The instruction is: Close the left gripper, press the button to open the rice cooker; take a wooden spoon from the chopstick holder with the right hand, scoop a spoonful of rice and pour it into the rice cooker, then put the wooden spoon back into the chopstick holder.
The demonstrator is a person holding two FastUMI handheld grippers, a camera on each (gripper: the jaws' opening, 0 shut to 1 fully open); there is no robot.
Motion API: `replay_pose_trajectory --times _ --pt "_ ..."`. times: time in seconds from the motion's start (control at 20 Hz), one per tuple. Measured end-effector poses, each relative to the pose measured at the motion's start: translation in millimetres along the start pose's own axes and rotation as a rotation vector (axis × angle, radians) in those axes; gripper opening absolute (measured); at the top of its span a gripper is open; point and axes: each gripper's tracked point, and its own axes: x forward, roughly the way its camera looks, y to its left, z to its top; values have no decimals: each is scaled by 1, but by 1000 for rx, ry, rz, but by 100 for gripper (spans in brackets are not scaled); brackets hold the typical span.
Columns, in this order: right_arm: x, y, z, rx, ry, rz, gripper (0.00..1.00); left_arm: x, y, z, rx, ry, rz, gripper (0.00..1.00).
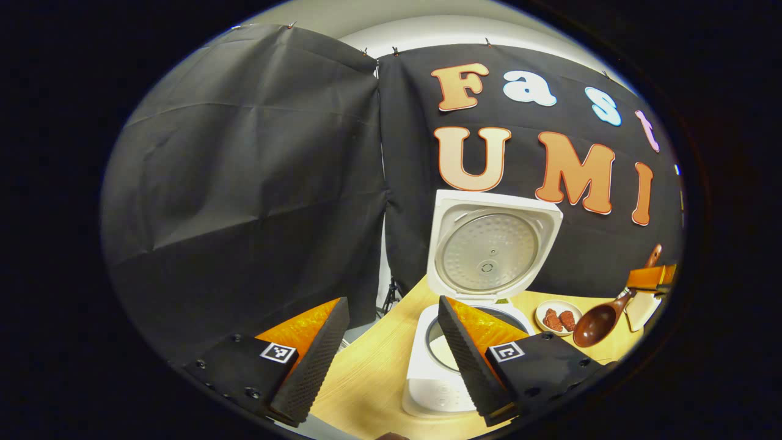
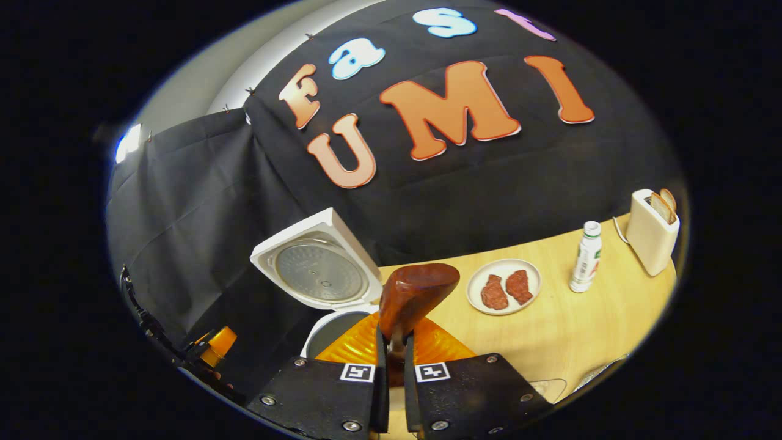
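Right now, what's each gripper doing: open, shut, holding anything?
Left gripper: open, holding nothing, above the rice cooker.
Right gripper: shut on the wooden spoon.

You are working at a pale wooden table standing against black cloth that is hanging in creased panels, clipped along the top. Behind it, a white wall is showing, and a bright lamp is glaring at the far left.

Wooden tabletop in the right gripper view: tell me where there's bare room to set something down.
Free: the light wooden tabletop in front of the white plate of reddish meat pieces and the white bottle. A narrower patch lies between plate and bottle. Crowded: around the open white rice cooker and the held brown wooden spoon.
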Motion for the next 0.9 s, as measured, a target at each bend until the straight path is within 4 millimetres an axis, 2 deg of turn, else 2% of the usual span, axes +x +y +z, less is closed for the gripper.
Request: replay_pose_trajectory --times 0.25,0.4,0.55,0.7,0.9 --pt "-41 -82 5 73 -26 -135 10 -2 -32 10 30 -24 -18 98" --pt "-60 -123 13 106 -53 -209 10 -6 -61 14 57 -37 -51 98" --pt "-86 -166 10 126 -60 -294 10 -9 -97 7 88 -20 -95 99" --pt "-114 -203 2 173 -69 -363 10 -14 -137 6 123 -23 -155 99" --pt "-142 -245 -18 208 -45 -448 10 -17 -174 11 145 -32 -211 98"
